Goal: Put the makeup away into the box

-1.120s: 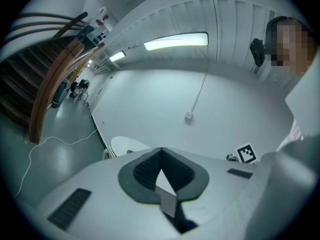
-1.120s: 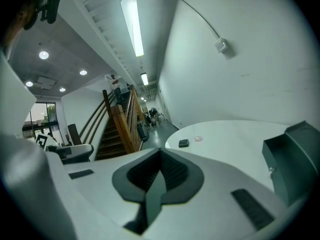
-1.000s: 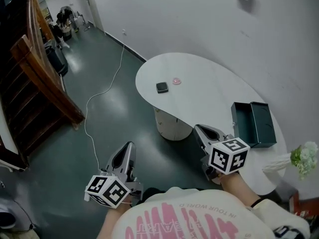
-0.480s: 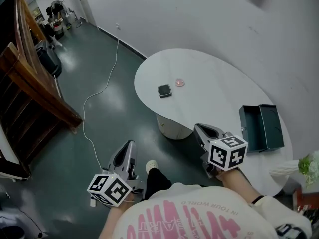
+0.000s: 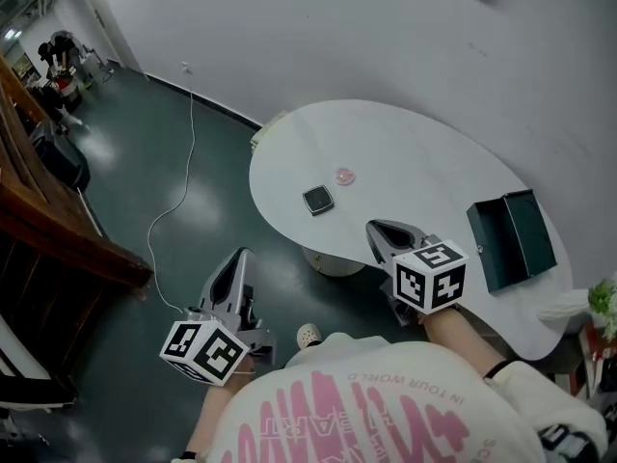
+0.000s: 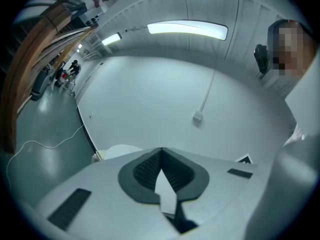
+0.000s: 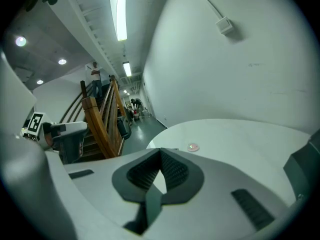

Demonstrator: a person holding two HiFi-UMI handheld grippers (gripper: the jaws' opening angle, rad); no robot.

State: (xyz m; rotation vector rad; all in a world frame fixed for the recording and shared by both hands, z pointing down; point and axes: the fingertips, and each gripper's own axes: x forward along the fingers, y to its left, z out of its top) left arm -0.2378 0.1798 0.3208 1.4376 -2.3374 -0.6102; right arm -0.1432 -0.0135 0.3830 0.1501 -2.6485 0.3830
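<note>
Nearest: left gripper (image 5: 236, 263), jaws together, nothing in them, held level over the dark glossy floor (image 5: 145, 152) left of the table; judged idle. Right gripper (image 5: 378, 231), jaws likewise pressed together and empty, tipped down at the table's near edge; judged to be on approach. Pads are black and ribbed, bodies smooth grey. Table (image 5: 424, 152): white, smooth, rounded. On it, a black square compact (image 5: 318, 200) with a small pink disc (image 5: 344, 177) just beyond, untouched. Box (image 5: 511, 239): dark green, rectangular, lid open, far right, well apart from the makeup.
</note>
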